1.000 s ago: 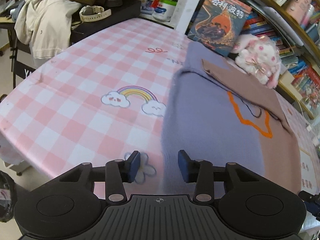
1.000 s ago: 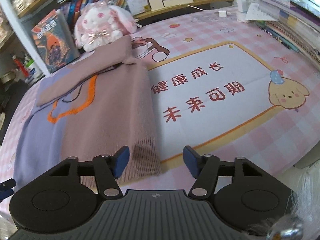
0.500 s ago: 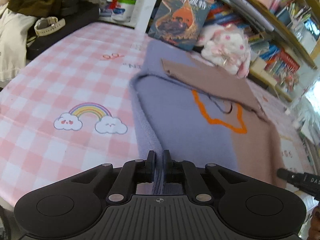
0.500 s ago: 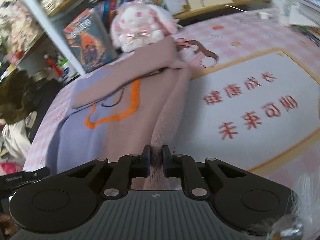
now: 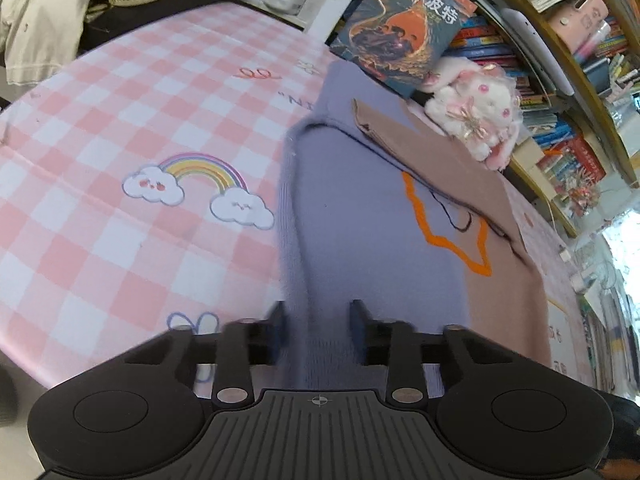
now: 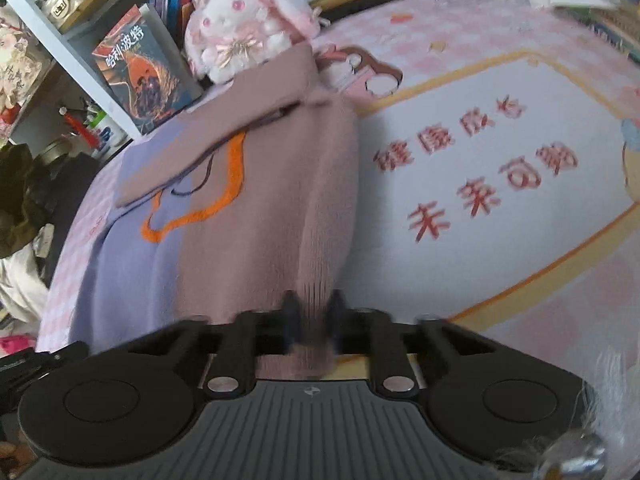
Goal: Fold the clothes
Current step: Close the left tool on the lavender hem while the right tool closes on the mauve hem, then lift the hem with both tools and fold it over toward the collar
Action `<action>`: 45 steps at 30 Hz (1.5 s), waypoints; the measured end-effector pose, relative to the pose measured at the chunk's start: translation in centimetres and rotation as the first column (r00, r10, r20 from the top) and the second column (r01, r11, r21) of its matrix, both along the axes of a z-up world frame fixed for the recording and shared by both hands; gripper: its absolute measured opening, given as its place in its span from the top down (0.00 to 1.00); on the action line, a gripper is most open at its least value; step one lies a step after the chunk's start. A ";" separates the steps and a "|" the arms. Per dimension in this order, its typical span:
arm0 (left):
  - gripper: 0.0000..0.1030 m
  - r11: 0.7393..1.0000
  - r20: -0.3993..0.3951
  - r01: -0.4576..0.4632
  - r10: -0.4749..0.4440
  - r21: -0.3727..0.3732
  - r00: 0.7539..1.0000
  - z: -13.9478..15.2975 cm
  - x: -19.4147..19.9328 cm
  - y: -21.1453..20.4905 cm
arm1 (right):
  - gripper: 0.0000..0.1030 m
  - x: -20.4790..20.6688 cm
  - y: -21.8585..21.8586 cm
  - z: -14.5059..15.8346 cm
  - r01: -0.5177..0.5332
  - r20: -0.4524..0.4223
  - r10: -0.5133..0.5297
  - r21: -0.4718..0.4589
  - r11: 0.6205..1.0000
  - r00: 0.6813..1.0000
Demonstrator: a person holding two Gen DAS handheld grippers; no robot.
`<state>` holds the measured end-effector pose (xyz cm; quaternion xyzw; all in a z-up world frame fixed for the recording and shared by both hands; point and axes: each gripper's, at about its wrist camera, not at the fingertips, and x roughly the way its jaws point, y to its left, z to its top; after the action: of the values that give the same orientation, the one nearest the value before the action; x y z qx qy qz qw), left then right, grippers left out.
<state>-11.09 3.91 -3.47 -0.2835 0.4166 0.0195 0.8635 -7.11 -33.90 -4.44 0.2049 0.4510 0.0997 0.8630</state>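
Right wrist: book (image 6: pixel 145 80) "哈利·波特"

sweater (image 5: pixel 360 216) | lilac-and-mauve knit, orange outline | flat, sleeve folded across

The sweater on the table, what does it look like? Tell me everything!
The sweater is fuzzy knit, purple on one half and dusty pink on the other, with an orange outline stitched across. It lies on the checked tablecloth, one pink sleeve folded over. The left gripper straddles its purple hem; the right gripper straddles its pink hem.
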 end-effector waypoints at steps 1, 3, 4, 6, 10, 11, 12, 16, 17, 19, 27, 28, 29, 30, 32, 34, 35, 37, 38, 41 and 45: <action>0.96 1.000 -0.002 -0.004 0.004 -0.004 1.000 0.0 -0.2 0.0 | 0.90 -0.1 -0.2 0.0 0.006 -0.003 -0.006 0.009 1.000 1.000; 0.96 1.000 0.002 -0.014 0.014 -0.007 1.000 0.0 -0.5 0.0 | 0.90 -0.4 -0.9 0.0 0.031 -0.007 -0.031 0.023 0.999 0.999; 0.96 1.000 0.005 -0.019 0.019 -0.009 1.000 0.1 -0.8 0.0 | 0.91 -0.6 -1.2 0.0 0.040 -0.007 -0.040 0.035 0.999 0.999; 0.96 0.999 0.013 -0.026 0.027 -0.019 1.000 0.3 -1.3 0.0 | 0.91 -1.0 -1.8 0.1 0.053 -0.006 -0.053 0.055 0.997 0.999; 0.96 0.998 0.029 -0.041 0.042 -0.040 0.999 0.6 -2.5 0.0 | 0.91 -2.0 -2.3 0.6 0.054 0.008 -0.055 0.062 0.997 0.998; 0.96 0.998 0.032 -0.046 0.048 -0.049 0.998 0.7 -2.9 0.0 | 0.91 -2.3 -2.5 0.7 0.054 0.010 -0.055 0.063 0.997 0.998; 0.96 0.996 0.035 -0.055 0.057 -0.065 0.998 0.7 -3.4 0.1 | 0.91 -2.7 -2.7 0.8 0.055 0.013 -0.056 0.066 0.996 0.998; 0.96 0.989 0.036 -0.083 0.088 -0.124 0.995 0.6 -5.7 0.4 | 0.91 -4.4 -3.7 1.0 0.052 0.013 -0.054 0.084 0.995 0.998; 0.96 0.988 0.034 -0.087 0.092 -0.131 0.995 0.6 -6.3 0.3 | 0.91 -4.9 -4.0 1.0 0.049 0.006 -0.050 0.093 0.994 0.999; 0.97 0.985 0.029 -0.095 0.100 -0.142 0.995 0.5 -7.5 0.2 | 0.91 -5.8 -4.6 0.9 0.043 -0.008 -0.042 0.113 0.993 0.999; 0.97 0.977 -0.023 -0.108 0.105 -0.182 0.994 -0.1 -11.9 -0.2 | 0.91 -9.7 -7.0 0.4 0.008 -0.070 0.002 0.139 0.990 0.998; 0.97 0.976 -0.029 -0.107 0.104 -0.189 0.994 -0.2 -12.3 -0.2 | 0.91 -10.1 -7.3 0.4 0.002 -0.084 0.010 0.136 0.991 0.996; 0.97 0.975 -0.034 -0.107 0.102 -0.196 0.994 -0.2 -12.8 -0.2 | 0.91 -10.4 -7.6 0.4 -0.001 -0.098 0.015 0.137 0.991 0.995; 0.97 0.973 -0.039 -0.106 0.100 -0.203 0.994 -0.2 -13.2 -0.2 | 0.91 -10.8 -7.9 0.4 -0.001 -0.110 0.017 0.145 0.989 0.994; 0.97 0.967 -0.035 -0.112 0.107 -0.227 0.994 -0.1 -13.6 0.0 | 0.91 -11.3 -8.5 0.5 0.002 -0.122 0.018 0.164 0.986 0.992; 0.97 0.953 -0.007 -0.120 0.123 -0.277 0.992 0.3 -13.6 0.2 | 0.91 -11.5 -8.8 1.0 0.005 -0.106 0.016 0.192 0.981 0.994; 0.97 0.944 0.011 -0.122 0.132 -0.306 0.991 0.5 -13.5 0.3 | 0.91 -11.5 -8.8 1.4 0.006 -0.093 0.013 0.208 0.978 0.996; 0.97 0.924 0.050 -0.122 0.150 -0.361 0.987 1.1 -13.1 0.6 | 0.91 -11.3 -8.9 2.1 0.009 -0.067 0.007 0.238 0.971 0.998; 0.97 0.918 0.078 -0.116 0.157 -0.378 0.985 1.7 -12.7 0.7 | 0.91 -11.3 -9.0 2.4 0.010 -0.054 0.004 0.254 0.967 0.999; 0.96 0.905 0.164 -0.095 0.177 -0.415 0.970 3.4 -10.6 1.2 | 0.91 -10.0 -9.1 3.9 0.032 0.007 -0.037 0.325 0.945 0.999; 0.96 0.884 0.259 -0.080 0.221 -0.461 0.940 5.1 -7.3 2.2 | 0.91 -7.3 -9.7 5.8 0.091 0.083 -0.142 0.443 0.892 0.986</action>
<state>-18.37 6.14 1.64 -0.5043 0.2485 -0.0522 0.8253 -14.41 -43.60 1.33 0.4143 0.3543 0.1579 0.8233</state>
